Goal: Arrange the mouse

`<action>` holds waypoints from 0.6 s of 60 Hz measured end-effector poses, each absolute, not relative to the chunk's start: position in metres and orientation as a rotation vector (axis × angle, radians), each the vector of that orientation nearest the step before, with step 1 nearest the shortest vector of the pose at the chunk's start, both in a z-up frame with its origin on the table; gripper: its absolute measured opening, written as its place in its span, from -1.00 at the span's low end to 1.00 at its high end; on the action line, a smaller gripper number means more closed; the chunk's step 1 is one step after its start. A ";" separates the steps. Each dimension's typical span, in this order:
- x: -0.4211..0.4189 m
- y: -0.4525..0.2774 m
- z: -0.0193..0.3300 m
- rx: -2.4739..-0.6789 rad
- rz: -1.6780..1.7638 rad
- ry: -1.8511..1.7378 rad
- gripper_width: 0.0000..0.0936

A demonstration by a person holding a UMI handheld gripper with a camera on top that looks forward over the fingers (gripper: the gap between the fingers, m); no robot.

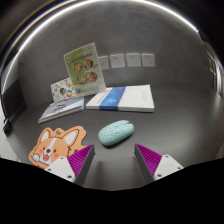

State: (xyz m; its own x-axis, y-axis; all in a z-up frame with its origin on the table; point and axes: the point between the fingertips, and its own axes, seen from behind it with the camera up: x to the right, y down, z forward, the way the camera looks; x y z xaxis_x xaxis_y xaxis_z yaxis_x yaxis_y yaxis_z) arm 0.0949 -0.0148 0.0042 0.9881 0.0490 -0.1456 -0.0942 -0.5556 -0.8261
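A pale teal mouse [116, 132] lies on the dark grey table [170, 125], just ahead of my fingers and slightly left of the midline. My gripper [114, 158] is open and empty, with its purple pads [82, 157] spread wide on either side. A corgi-shaped mouse pad [56, 145] lies flat to the left of the mouse, close to my left finger. The mouse sits on the bare table, beside the corgi pad, not on it.
A white and blue book [122, 98] lies beyond the mouse. A dark notebook [62, 110] lies to its left, with an upright illustrated card [84, 68] behind it. Several small white cards [132, 60] stand along the back wall.
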 end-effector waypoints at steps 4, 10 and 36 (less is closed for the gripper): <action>0.079 0.001 -0.004 -2.177 0.207 0.042 0.79; 0.077 0.026 -0.010 -2.202 0.156 0.064 0.78; 0.090 0.094 -0.015 -2.217 -0.063 0.216 0.07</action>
State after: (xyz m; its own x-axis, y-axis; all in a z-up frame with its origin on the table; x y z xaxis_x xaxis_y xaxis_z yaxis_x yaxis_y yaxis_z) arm 0.0900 0.0944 -0.0146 0.9835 -0.1780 -0.0315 -0.1332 -0.5960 -0.7919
